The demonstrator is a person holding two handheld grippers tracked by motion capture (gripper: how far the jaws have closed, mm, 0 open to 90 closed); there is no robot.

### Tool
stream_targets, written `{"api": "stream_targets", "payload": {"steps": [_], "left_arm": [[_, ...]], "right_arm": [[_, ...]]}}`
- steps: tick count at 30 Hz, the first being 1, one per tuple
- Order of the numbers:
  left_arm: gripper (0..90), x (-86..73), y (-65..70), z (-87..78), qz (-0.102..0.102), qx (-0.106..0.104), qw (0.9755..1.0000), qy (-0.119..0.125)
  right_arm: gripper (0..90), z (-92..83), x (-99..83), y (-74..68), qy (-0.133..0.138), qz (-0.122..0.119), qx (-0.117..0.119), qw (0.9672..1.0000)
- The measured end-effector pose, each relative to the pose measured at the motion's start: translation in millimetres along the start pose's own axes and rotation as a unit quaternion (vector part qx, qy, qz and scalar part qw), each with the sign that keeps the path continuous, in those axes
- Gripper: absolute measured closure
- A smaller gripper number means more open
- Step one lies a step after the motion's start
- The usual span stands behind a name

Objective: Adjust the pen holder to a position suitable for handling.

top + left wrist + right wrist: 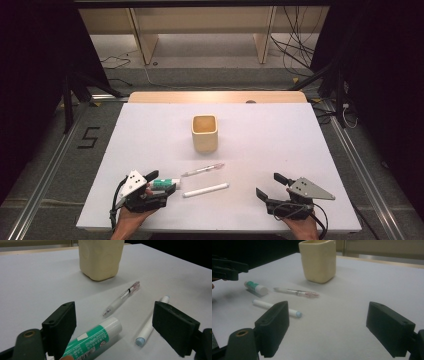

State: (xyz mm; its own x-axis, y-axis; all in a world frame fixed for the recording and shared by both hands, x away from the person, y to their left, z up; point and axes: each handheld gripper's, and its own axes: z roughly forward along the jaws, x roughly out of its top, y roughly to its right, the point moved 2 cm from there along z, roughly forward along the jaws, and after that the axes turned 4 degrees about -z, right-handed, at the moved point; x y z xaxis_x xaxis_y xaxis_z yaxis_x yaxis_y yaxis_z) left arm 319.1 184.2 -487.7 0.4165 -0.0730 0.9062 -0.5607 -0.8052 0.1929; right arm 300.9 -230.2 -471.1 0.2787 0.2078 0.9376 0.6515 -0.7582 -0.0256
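Observation:
My left gripper (161,183) rests at the table's near left with its jaws wide apart. A green and white glue stick (166,185) lies on the table between them. In the left gripper view the glue stick (95,340) lies close to the left jaw of the gripper (118,327), and the pads do not press on it. A white marker (205,190) and a clear pen (202,170) lie just to the right. Beyond them stands a cream cup (205,132). My right gripper (269,185) sits at the near right, open with nothing in it (332,328).
The white table top (300,140) is bare to the right of the cup and behind it. In the right gripper view the cup (318,260), pen (297,293), marker (275,307) and glue stick (257,288) lie ahead and to the left. Dark stands and cables surround the table.

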Motion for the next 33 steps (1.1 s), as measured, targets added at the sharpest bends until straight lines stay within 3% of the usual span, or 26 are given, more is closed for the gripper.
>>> {"api": "stream_targets", "payload": {"steps": [8, 19, 30, 33], "left_arm": [[19.0, 7.0, -2.2, 3.9, -0.009, 0.0, 0.9999, 0.004], [18.9, 27.3, -12.8, 16.1, -0.021, 0.02, 0.9996, -0.002], [22.3, 56.8, -21.0, 41.9, -0.023, 0.046, 0.9984, -0.021], [25.6, 67.1, -27.2, 54.4, -0.032, 0.056, 0.9975, -0.028]], "right_arm": [[19.5, -0.9, 0.2, 1.3, 0.002, 0.0, -0.001, 1.0], [19.8, -0.9, 0.8, 0.7, 0.001, -0.001, -0.002, 1.0], [20.1, -1.4, 1.4, 0.4, 0.003, -0.001, -0.003, 1.0], [20.1, -1.3, 1.4, 0.2, 0.002, -0.001, -0.002, 1.0]]}}
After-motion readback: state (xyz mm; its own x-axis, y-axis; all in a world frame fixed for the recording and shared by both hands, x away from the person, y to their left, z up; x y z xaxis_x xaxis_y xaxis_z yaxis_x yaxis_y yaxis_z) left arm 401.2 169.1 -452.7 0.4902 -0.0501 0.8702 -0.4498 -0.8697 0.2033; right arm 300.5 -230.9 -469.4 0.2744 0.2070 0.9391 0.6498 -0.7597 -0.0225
